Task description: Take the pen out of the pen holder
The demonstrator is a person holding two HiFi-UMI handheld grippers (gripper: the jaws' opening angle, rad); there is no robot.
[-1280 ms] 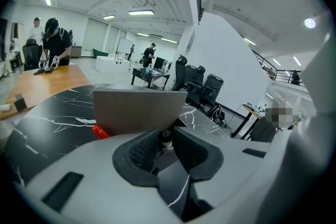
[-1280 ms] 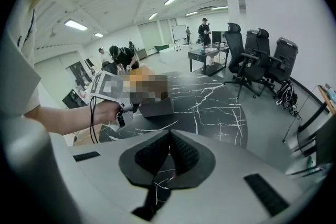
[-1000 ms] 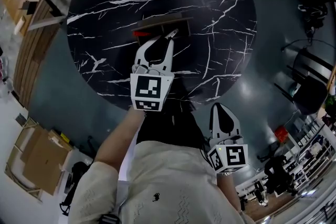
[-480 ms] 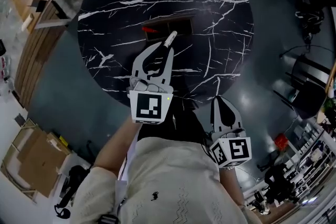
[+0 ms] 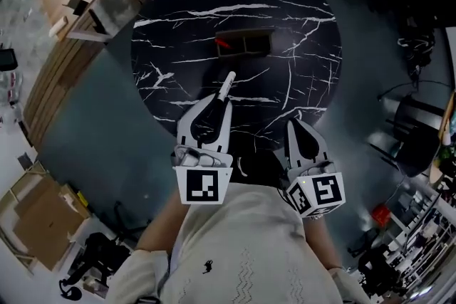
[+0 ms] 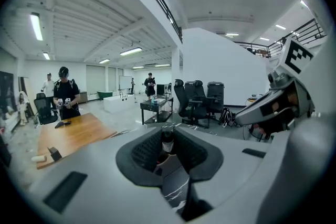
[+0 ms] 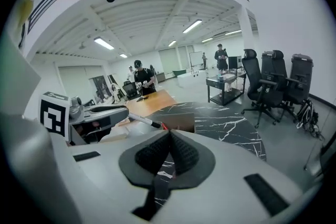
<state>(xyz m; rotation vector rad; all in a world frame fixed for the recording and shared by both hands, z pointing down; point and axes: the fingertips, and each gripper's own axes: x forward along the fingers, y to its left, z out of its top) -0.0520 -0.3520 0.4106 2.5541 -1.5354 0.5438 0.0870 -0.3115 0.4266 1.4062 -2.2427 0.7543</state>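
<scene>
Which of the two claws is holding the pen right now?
The left claw: its jaws are shut on the white pen, which sticks out toward the pen holder. The right claw is shut on nothing.

Table (image 5: pixel 299 25) black, white veins; pen (image 5: pixel 225 85) white; pen holder (image 5: pixel 244 33) brown.

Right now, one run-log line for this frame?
left gripper: shut on pen | pen: clear of pen holder | right gripper: shut, empty | pen holder: on table
</scene>
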